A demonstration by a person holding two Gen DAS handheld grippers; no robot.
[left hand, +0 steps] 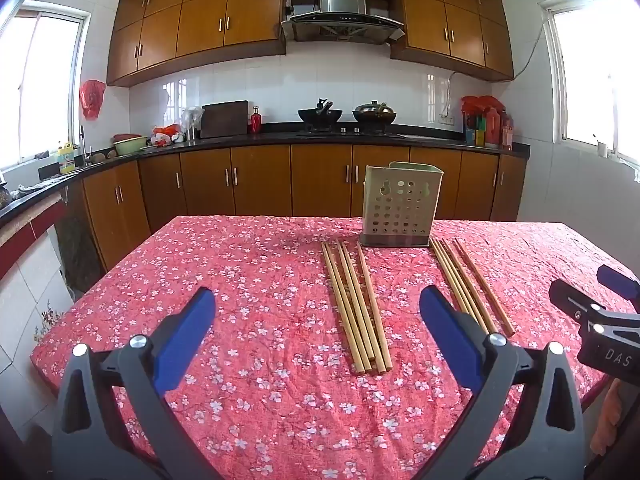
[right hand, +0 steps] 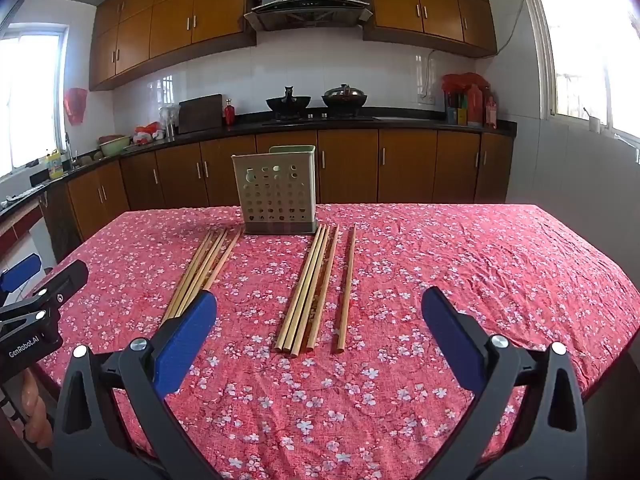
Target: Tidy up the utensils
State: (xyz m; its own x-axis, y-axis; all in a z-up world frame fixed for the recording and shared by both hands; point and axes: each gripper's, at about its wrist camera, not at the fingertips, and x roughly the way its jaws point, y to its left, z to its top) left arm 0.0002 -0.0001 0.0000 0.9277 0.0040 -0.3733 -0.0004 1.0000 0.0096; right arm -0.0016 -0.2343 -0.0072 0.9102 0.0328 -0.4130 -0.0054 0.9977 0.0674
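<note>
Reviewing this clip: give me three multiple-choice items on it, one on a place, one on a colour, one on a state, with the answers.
1. Where do the chopsticks lie?
A. inside the holder
B. on the tablecloth in front of the holder
C. on the counter

2. What colour are the pads of the fingers?
A. blue
B. yellow
C. white

3. How are both grippers?
A. shut on chopsticks
B. shut, holding nothing
C. open, holding nothing

Answers:
B, two chopstick groups lie flat before the holder.
A, fingers show blue.
C, left gripper and right gripper are spread wide.

Printed "DAS" in pale letters on the black body of the right gripper [left hand: 618, 286]. Printed "GenRobot.AI" on the black body of the left gripper [right hand: 18, 276].
</note>
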